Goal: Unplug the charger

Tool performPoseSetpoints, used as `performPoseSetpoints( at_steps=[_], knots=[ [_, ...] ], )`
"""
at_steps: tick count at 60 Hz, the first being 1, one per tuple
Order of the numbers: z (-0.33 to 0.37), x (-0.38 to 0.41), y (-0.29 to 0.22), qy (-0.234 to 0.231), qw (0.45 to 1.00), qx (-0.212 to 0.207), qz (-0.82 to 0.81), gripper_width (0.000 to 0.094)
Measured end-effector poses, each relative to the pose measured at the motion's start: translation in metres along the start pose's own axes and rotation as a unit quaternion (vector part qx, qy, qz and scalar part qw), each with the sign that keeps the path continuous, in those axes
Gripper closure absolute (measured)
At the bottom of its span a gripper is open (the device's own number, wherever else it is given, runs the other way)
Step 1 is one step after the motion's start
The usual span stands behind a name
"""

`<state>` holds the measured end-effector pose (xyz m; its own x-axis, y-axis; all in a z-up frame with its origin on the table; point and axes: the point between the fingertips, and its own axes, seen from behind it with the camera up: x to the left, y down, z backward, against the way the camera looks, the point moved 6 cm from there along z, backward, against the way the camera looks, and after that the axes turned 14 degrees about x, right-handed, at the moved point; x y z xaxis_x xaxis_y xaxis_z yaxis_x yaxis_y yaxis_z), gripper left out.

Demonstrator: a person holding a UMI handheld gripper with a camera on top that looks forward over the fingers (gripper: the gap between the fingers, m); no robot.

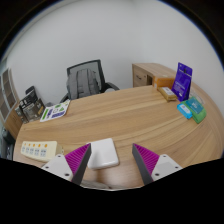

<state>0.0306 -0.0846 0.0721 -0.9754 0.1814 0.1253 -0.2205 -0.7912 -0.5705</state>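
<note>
looking forward along the gripper [109, 163], the two fingers stand spread apart, each with a magenta pad [76, 157] on its inner face. a white rectangular block, taken here to be the charger [103, 154], stands between the fingers. a narrow gap shows between the block and the left pad, and a wider gap separates it from the right pad. the gripper is therefore released, with the block between the fingers and neither pad visibly pressing on it. whether the block is seated in a socket cannot be told from this view.

the block and the fingers sit over a round wooden table [120, 120]. just beside the left finger, on its outer side, a white sheet with yellow marks [38, 150] lies flat on the table. beyond the fingers and to the left, a green and white booklet [55, 111] lies near the far rim. beyond the fingers and to the right, a teal box [190, 109] rests on the table, with a green box [166, 94] just behind it and a purple upright card [183, 80] near both.

past the far rim of the table, a dark office chair [88, 77] stands straight ahead of the fingers. a wooden cabinet [152, 74] stands to the right of the chair, against a white wall [110, 35].
</note>
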Motion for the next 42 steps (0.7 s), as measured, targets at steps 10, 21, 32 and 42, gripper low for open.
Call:
performPoseSetpoints(
  at_steps=[10,21,32,42],
  knots=[
    [0.067,0.007,0.004,0.034,0.998,-0.020,0.040,0.0075],
    [0.158,0.030,0.037,0.062,0.995,-0.047,0.055,0.0077],
    [0.239,0.056,0.090,0.083,0.992,-0.056,0.071,0.0079],
    [0.287,0.071,0.124,0.093,0.990,-0.064,0.084,0.0075]
  ],
)
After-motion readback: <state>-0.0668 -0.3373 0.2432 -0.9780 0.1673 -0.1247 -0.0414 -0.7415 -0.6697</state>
